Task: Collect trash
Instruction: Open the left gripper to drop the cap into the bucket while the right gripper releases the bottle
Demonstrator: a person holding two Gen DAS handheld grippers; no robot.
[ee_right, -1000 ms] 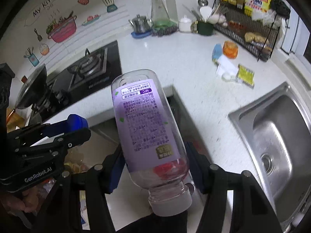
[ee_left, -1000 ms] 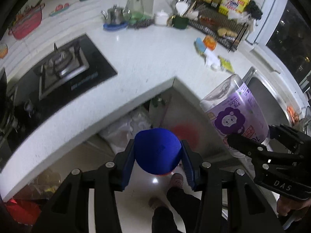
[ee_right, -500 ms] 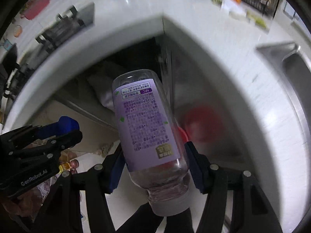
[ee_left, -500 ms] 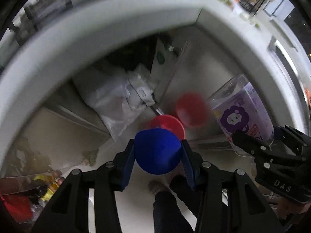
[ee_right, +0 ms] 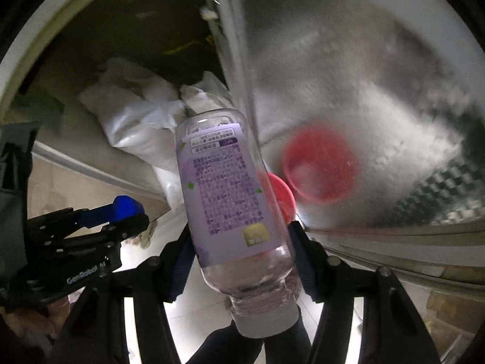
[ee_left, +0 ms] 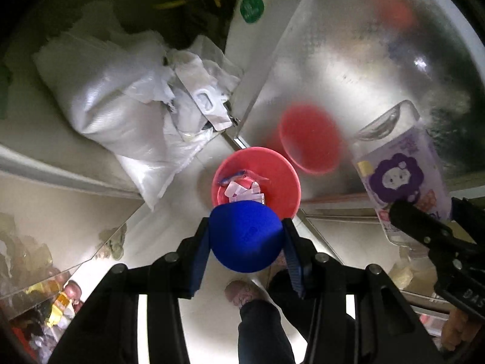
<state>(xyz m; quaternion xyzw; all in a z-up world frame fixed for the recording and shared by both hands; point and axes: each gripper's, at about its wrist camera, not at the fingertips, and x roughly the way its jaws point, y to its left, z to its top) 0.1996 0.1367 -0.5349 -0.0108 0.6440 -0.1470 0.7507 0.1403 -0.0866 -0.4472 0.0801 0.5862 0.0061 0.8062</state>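
Carrying two pieces of trash down toward red bin [ee_left: 282, 179] on floor. Earlier views looked across the white table with stove and sink; now both cameras sit below table edge, pointing steeply down at floor and cabinet front. Means pickup done, drop-off stage, likely near release.

Left hand-held gripper [ee_left: 246, 242] clamped on blue cup [ee_left: 247, 236], pads tight against both sides, cup just above near rim of bin. Right hand-held gripper [ee_right: 239, 261] clamped on clear bottle [ee_right: 230, 200] with purple label, cap toward camera, base pointing away; jaws roughly half open around its body. Same grips as a second ago, no change in jaw width.

Bin already holds paper scraps and wrappers [ee_left: 242, 189], room left on top. Bin stands on floor at cabinet corner, close to shiny metal door [ee_left: 348, 69] that mirrors it as a red blur. White sacks [ee_left: 121, 97] lie in the open cupboard to the left of the bin. Shoe [ee_left: 242, 292] and dark trouser leg directly below left gripper. Open floor on near side of bin; tight on far side against door and sacks. Bottle off to right of bin, needs shift left before release; bottle may be tall for the bin opening, tipping risk.
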